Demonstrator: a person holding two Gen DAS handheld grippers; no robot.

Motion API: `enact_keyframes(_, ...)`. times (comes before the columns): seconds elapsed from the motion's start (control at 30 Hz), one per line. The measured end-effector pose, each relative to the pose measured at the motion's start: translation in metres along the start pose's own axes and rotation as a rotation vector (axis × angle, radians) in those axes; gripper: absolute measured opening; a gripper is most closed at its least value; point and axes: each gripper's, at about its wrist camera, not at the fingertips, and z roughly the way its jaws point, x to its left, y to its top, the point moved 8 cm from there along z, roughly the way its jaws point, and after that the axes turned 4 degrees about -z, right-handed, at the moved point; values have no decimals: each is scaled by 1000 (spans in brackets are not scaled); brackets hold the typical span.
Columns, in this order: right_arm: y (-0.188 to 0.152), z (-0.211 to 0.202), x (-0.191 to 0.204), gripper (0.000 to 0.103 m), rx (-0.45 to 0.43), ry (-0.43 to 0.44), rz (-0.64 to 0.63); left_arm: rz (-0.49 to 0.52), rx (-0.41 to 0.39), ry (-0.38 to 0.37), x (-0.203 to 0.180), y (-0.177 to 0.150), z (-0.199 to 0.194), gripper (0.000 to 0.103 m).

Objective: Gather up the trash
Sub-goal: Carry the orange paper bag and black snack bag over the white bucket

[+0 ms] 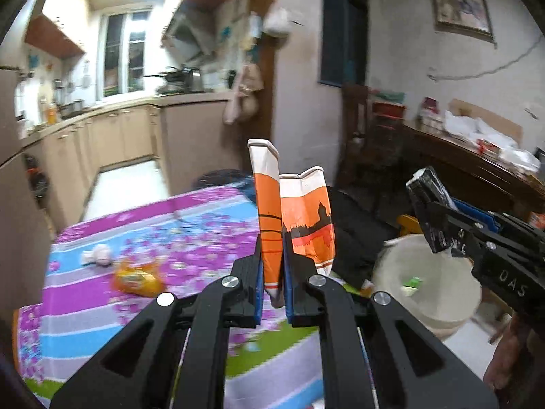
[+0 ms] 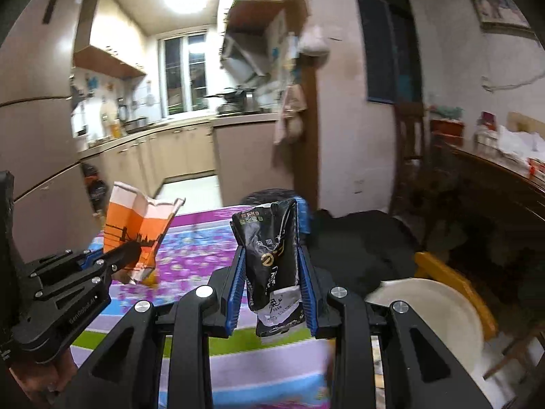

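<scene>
Both grippers loaded above striped floral tablecloth.
Left gripper clamping crumpled orange-white paper wrapper; right gripper pinching black-white plastic pouch near white round bin.

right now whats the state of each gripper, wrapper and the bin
left gripper: shut on orange wrapper
orange wrapper: crumpled, held upright above the table
right gripper: shut on black wrapper
black wrapper: creased, held upright
white bin: open, a green scrap inside
yellow packet: lying on the tablecloth
</scene>
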Motion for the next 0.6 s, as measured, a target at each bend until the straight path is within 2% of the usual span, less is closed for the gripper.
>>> enact_keyframes(0.3, -12, -21, -137, 31, 60, -165, 84, 82, 71, -159, -109, 2, 43, 8)
enact_keyframes(0.47, -32, -8, -201, 31, 158, -207, 148, 112, 137, -231, -156, -2, 65, 8)
enact_keyframes(0.6, -56, 18, -240, 31, 278, -192, 224, 129, 227, -258, -184, -14, 90, 8)
